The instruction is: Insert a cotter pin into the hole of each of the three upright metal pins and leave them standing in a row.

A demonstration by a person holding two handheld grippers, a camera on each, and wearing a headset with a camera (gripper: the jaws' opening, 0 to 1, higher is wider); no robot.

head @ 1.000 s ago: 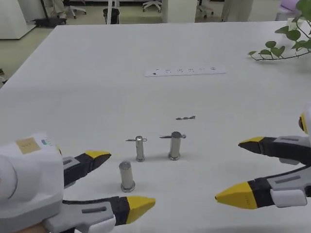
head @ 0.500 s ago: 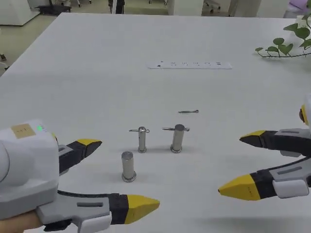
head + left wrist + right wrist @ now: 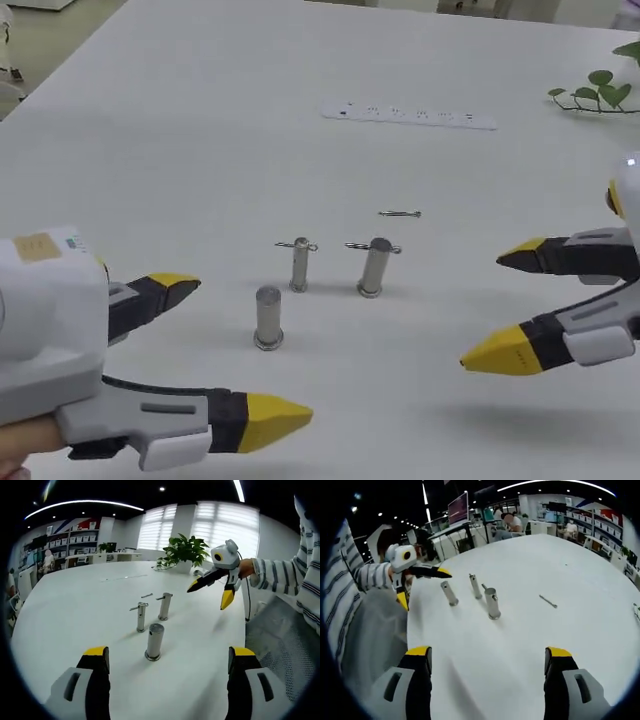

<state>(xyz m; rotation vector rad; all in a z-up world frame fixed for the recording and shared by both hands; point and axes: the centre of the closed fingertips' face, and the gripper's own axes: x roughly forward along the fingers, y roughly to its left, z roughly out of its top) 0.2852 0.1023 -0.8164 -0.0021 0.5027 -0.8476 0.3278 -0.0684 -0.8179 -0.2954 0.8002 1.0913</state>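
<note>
left gripper (image 3: 245, 350) hangs released near the bare metal pin (image 3: 268, 318) upright on the counter (image 3: 200, 150); behind it stand a slim pin (image 3: 300, 268) and a thick pin (image 3: 373, 270), each crossed by a cotter; a loose cotter pin (image 3: 400, 214) lies beyond; right gripper (image 3: 483, 310) hovers released, well apart

Three upright metal pins (image 3: 373, 267) on the table (image 3: 200, 150): two with a pin through the hole, one bare pin (image 3: 267, 318) closest to the near edge. Three cotter pins (image 3: 297, 245): two inserted, one loose cotter pin (image 3: 400, 214) lying flat, farther toward the far edge. One power strip (image 3: 408, 115) near the far edge. One plant (image 3: 600, 90) at the far right corner. Two grippers: left gripper (image 3: 245, 350), right gripper (image 3: 488, 308).
</note>
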